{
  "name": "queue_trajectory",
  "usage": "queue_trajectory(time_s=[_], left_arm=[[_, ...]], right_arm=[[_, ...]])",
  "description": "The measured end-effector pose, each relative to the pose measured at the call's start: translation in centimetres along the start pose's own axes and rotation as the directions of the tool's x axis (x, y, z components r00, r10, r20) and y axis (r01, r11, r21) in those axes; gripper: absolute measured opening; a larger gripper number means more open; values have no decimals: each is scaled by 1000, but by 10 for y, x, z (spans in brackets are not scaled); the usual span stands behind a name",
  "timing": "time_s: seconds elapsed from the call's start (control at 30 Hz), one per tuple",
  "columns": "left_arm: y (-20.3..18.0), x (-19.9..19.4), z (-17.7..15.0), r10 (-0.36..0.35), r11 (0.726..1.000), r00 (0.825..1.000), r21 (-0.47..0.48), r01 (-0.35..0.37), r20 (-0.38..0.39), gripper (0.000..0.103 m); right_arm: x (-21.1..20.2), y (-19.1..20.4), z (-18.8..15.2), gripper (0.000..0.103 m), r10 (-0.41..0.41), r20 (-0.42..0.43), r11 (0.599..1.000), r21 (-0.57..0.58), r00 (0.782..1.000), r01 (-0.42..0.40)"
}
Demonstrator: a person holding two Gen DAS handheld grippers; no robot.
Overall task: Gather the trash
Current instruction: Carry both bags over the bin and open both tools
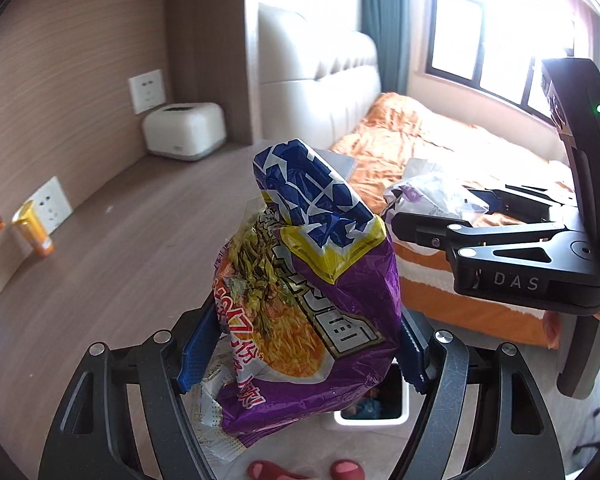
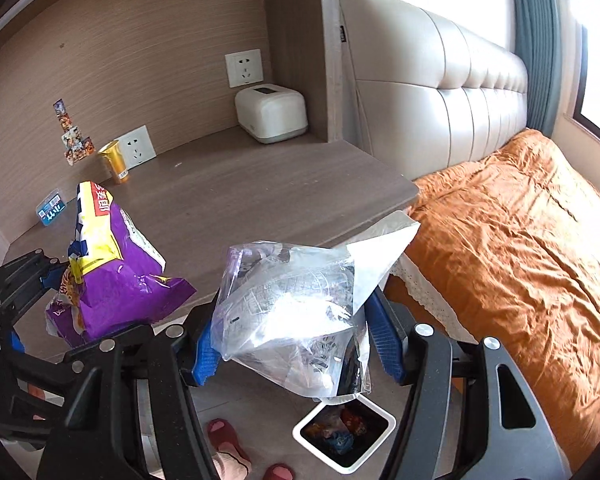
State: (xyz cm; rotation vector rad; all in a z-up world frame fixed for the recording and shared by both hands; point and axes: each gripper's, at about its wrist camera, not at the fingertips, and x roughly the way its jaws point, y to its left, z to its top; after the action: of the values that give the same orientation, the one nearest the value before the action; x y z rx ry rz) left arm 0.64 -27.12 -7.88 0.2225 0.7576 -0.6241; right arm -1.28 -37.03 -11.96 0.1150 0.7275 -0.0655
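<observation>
My left gripper [image 1: 300, 356] is shut on a purple noodle wrapper [image 1: 312, 280] with blue and yellow print, held in the air beside the desk. It also shows in the right wrist view [image 2: 112, 280]. My right gripper [image 2: 296, 344] is shut on a clear silvery plastic wrapper [image 2: 296, 300], also visible in the left wrist view [image 1: 432, 196]. A white trash bin [image 2: 344, 436] with trash inside stands on the floor just below the right gripper. In the left wrist view its rim [image 1: 372, 420] shows under the purple wrapper.
A wooden desk [image 2: 240, 196] carries a white tissue box [image 2: 272, 114], a gold cup [image 2: 114, 160] and a small blue packet [image 2: 52, 206]. A bed with an orange cover [image 2: 520, 240] lies to the right. Feet in red slippers [image 2: 228, 436] stand by the bin.
</observation>
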Motion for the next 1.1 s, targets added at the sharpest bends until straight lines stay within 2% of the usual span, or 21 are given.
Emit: queue_trajectory(time_s=[0.23,0.5,0.6,0.87,1.0,1.03,1.1], left_arm=[[-32,33,-9,-72,995,996,68,75,-48,73],[-59,101,-48,-169,975,973,117,189,-157,73],[-69,135,-70,-204,963,958,136,234,-204,73],[-89,252,-147,-282,925,896,152,349,-342,74],[-97,302,-183,-308,910,869,146,388,-387,86],[-100,312,-188,-313,909,864,139,393,-394,91],[-100,330,-200,-319,909,856,123,397,-406,96]], right_arm=[[2,-34,-28,64,-56,-38,995,82,998,59],[36,-69,-75,65,-116,-147,977,160,982,139],[59,-81,-98,65,-106,-195,969,200,975,145],[141,-101,-163,65,-80,-306,956,246,949,160],[182,-108,-203,65,-63,-367,954,250,928,164],[193,-110,-215,68,-52,-384,955,250,922,158],[208,-110,-233,84,-62,-411,957,236,910,172]])
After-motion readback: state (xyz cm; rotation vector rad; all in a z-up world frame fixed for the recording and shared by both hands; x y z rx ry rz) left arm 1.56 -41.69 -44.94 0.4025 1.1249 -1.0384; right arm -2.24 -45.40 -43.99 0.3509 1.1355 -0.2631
